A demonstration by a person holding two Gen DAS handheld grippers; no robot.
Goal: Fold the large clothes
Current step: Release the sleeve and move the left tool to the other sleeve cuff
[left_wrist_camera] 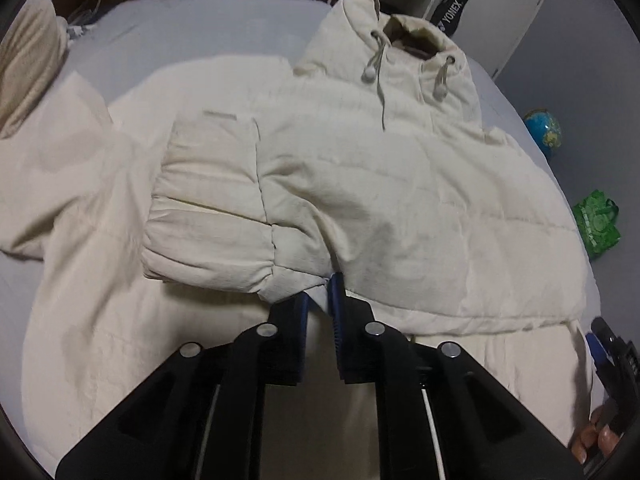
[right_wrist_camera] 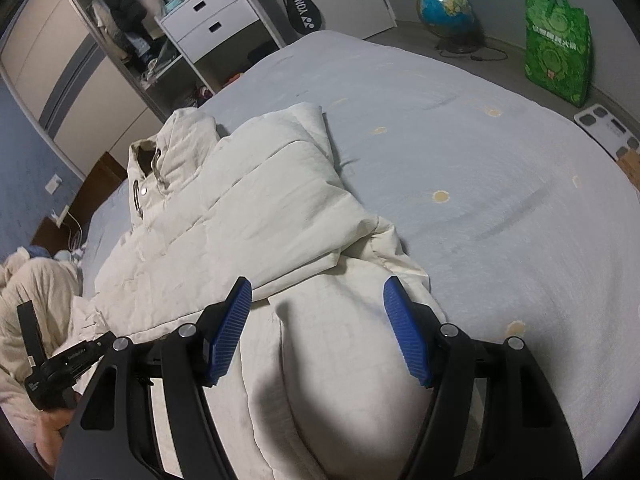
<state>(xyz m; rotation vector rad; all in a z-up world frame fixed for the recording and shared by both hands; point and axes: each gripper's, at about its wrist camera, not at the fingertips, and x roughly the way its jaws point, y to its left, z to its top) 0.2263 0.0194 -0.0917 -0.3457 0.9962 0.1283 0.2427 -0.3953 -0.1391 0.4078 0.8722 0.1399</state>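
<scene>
As the left wrist view shows, the cream quilted hooded jacket [left_wrist_camera: 360, 184] lies on the pale blue bed [left_wrist_camera: 192, 28], one sleeve folded across; the left gripper [left_wrist_camera: 319, 300] pinches its cuff. Seen from the right wrist, the right gripper [right_wrist_camera: 316, 320] hangs released above the hem; lengthwise folds look left.

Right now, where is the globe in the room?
The globe stands on the floor beyond the far side of the bed, upper right in the right wrist view, just left of the green bag.
</scene>
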